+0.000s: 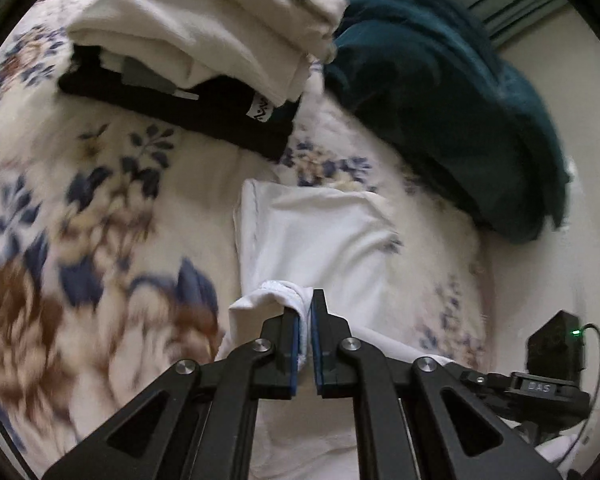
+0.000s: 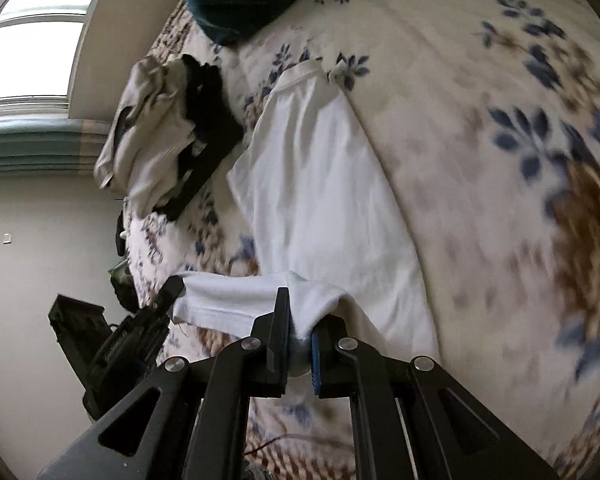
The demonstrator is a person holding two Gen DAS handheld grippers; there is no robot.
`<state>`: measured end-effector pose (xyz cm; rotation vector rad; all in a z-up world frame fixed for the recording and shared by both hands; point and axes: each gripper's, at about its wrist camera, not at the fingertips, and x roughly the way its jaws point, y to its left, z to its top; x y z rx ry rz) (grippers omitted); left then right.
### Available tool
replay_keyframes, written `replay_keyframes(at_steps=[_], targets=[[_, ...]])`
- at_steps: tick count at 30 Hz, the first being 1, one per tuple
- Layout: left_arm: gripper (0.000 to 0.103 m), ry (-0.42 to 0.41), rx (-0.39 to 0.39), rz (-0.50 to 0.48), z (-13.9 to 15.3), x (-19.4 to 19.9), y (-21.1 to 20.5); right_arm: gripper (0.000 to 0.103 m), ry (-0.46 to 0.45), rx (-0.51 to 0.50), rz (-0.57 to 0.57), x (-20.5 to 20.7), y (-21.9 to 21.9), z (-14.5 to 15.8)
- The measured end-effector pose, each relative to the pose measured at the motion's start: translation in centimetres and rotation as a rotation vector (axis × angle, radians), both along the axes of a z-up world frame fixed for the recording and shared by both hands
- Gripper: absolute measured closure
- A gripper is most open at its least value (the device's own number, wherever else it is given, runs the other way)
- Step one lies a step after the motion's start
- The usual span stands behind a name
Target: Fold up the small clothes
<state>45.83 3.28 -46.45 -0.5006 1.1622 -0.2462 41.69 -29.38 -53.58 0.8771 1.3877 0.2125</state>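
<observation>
A white garment lies stretched on the floral bedspread. My left gripper is shut on one bunched near edge of it. My right gripper is shut on another part of the same white garment, which runs away from the jaws across the bedspread. The left gripper shows at the left of the right wrist view, holding the garment's hem. The right gripper's body shows at the right edge of the left wrist view.
A stack of folded cream and black clothes sits on the bed beyond the garment, and shows in the right wrist view. A dark teal blanket lies bunched near it. A wall and window lie past the bed.
</observation>
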Motion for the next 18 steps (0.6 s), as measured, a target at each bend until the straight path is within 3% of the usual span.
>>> replay_keyframes(at_steps=[3, 5, 7, 9, 10, 11, 14, 18], targets=[[0.096, 0.09, 0.027, 0.016, -2.7, 2.8, -0.4, 0.094, 0.043, -0.022, 0.011, 4.3, -0.1, -3.2], [0.082, 0.131, 0.041, 0.046, -3.7, 3.5, 0.1, 0.093, 0.084, -0.016, 0.02, 6.5, -0.1, -5.3], [0.075, 0.12, 0.04, 0.07, -3.0, 2.6, 1.0, 0.081, 0.135, -0.01, 0.032, 7.7, -0.3, -7.0], [0.056, 0.101, 0.045, 0.1, -1.4, 0.4, 2.0, 0.049, 0.151, -0.012, 0.046, 8.2, -0.7, -7.2], [0.046, 0.091, 0.046, 0.11, -0.8, -0.7, 2.5, 0.042, 0.131, -0.009, 0.046, 8.1, -1.0, -6.7], [0.044, 0.074, 0.052, 0.128, 0.0, -2.5, 3.1, 0.037, 0.108, -0.013, 0.052, 7.7, -1.3, -6.0], [0.044, 0.092, 0.062, 0.128, 0.4, -6.3, 3.4, 0.036, 0.05, -0.038, 0.097, 6.3, -1.5, -4.1], [0.044, 0.166, 0.176, -0.013, -2.0, -9.9, 0.1, 0.036, 0.033, -0.124, 0.207, 3.8, -0.2, -3.3]])
